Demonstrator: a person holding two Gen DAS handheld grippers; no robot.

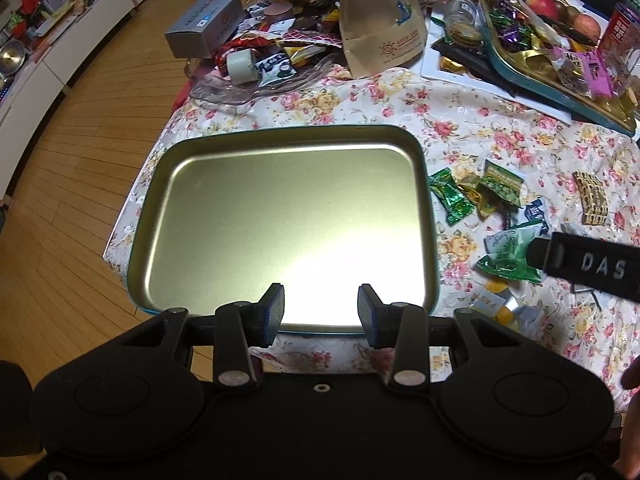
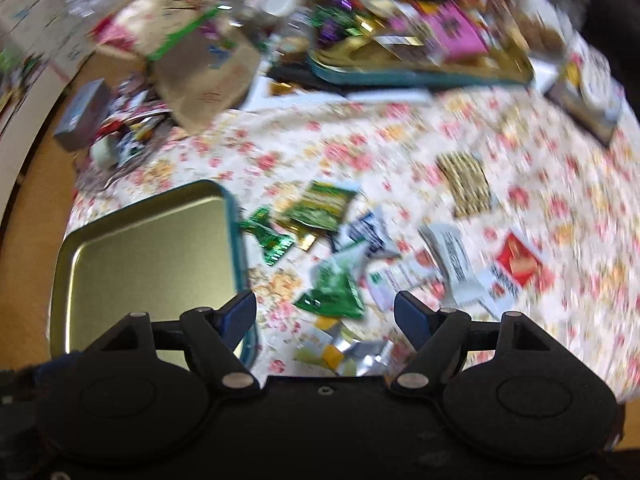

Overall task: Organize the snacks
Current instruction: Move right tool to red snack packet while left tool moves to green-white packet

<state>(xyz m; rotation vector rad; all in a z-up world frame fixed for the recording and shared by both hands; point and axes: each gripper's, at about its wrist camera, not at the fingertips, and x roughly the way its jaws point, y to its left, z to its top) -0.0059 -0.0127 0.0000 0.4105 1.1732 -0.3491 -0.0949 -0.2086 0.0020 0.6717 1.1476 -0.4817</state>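
1. Left gripper (image 1: 321, 312) points steeply down over the near edge of an empty gold tin tray (image 1: 192, 216) with a teal rim; fingers (image 1: 273, 314) parted, nothing between them.
2. Tray sits on the surface, which is draped in a floral cloth (image 1: 460, 120); its near edge lies just beyond the left fingertips.
3. Loose snacks lie at 3 o'clock of the tray: a green candy wrapper (image 1: 450, 198) just beside the rim, a green packet (image 1: 502, 182) beyond it, a brown patterned bar (image 1: 592, 202) farther right.
4. Right gripper (image 2: 325, 314), wide open and gripping nothing, hangs over a crumpled green packet (image 2: 334, 290); right wrist view is blurred.
5. In that view the tray (image 2: 140, 248) is at 9 o'clock of the snack scatter; a red packet (image 2: 520, 264) lies at 3 o'clock.
6. Part of the right gripper's body, lettered "DAS" (image 1: 592, 270), enters the left wrist view from the right edge.
7. At 12 o'clock: a second teal tray heaped with sweets (image 1: 552, 92), a brown paper bag (image 1: 380, 28), a grey box (image 1: 208, 24).
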